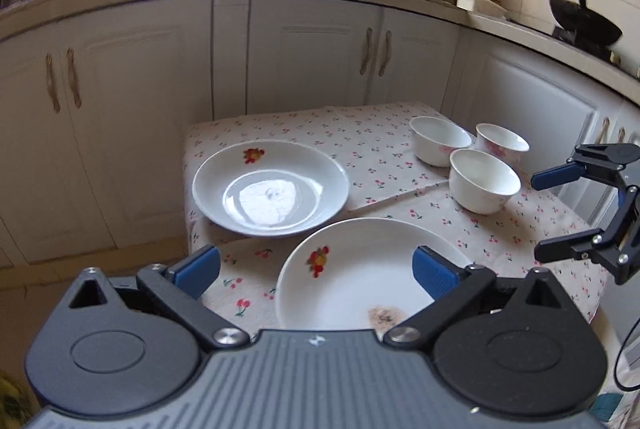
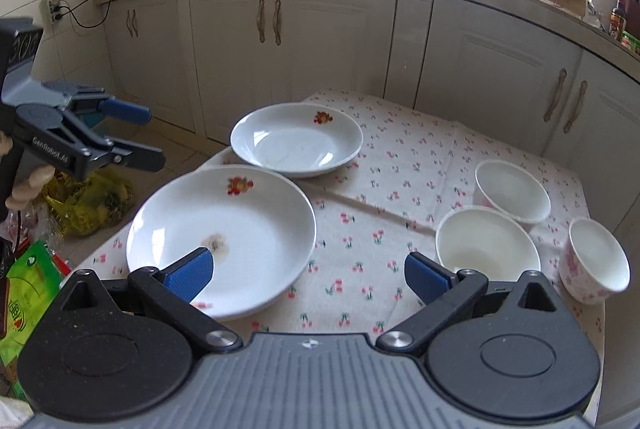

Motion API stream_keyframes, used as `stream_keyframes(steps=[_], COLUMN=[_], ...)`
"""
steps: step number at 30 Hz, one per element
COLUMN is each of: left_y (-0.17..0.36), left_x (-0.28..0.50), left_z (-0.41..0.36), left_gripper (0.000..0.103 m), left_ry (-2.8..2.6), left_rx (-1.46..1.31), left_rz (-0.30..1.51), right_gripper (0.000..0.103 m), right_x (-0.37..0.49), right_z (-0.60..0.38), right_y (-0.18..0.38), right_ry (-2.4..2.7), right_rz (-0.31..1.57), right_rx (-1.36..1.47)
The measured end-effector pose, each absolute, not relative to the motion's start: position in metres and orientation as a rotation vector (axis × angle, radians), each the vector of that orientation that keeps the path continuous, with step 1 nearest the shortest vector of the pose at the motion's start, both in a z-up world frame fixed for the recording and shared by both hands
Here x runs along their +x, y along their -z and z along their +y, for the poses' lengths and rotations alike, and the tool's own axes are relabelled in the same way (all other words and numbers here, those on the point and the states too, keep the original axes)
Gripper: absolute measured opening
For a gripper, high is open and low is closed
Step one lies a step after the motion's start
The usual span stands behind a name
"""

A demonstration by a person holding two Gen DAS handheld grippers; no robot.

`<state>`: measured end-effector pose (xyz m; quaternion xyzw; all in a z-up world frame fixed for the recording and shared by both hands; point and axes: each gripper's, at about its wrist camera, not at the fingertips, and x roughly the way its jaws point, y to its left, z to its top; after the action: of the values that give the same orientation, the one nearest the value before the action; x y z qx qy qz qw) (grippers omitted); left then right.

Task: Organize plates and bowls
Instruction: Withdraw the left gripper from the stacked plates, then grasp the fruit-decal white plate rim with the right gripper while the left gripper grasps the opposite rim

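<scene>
- Plates and bowls sit on a small table covered by a cherry-print cloth, in front of pale kitchen cabinets.
- Near plate, white with a fruit motif and a brownish stain on its floor, lies at the table's near left corner, its rim reaching the left edge.
- Far plate, also white with a fruit motif, lies behind it toward the far left corner; in the left wrist view its rim juts slightly past the table's left edge. The two plates lie just beside each other; whether the rims touch I cannot tell.
- Three white bowls cluster along the right edge: the front bowl, the back bowl behind it, and a pink-flowered bowl nearest the right edge. They stand upright and close together.
- Left gripper has its blue pads spread wide and grasps nothing; it hangs above the near plate's near-left side, and in the right wrist view it appears off the table's left edge, carried by a hand.
- Right gripper is likewise released, its jaws wide apart with only cloth and the near plate's rim showing between them, hovering over the near edge between the near plate and the front bowl.
- A yellow bag lies on the floor left of the table.
</scene>
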<state>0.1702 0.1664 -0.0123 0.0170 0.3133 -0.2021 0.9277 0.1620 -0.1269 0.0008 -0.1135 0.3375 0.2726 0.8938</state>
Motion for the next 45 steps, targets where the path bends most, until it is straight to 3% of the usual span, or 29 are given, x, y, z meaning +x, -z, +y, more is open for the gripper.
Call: stream_keyframes(steps=[17,45], left_y=[0.051,0.095], left_x=[0.239,0.322], left_z=[0.23,0.223], left_gripper=[0.102,0.098], left_ry=[0.441,0.797], left_rx=[0.017,0.238], left_rz=[0.611,0.664], right_gripper=[0.103,0.103], right_x=[0.266,0.413], right_z=[-0.071,-0.043], right_y=[-0.003,0.051], right_ry=[-0.592,-0.596], right_rz=[0.798,1.033], right_rx=[-0.191,-0.033])
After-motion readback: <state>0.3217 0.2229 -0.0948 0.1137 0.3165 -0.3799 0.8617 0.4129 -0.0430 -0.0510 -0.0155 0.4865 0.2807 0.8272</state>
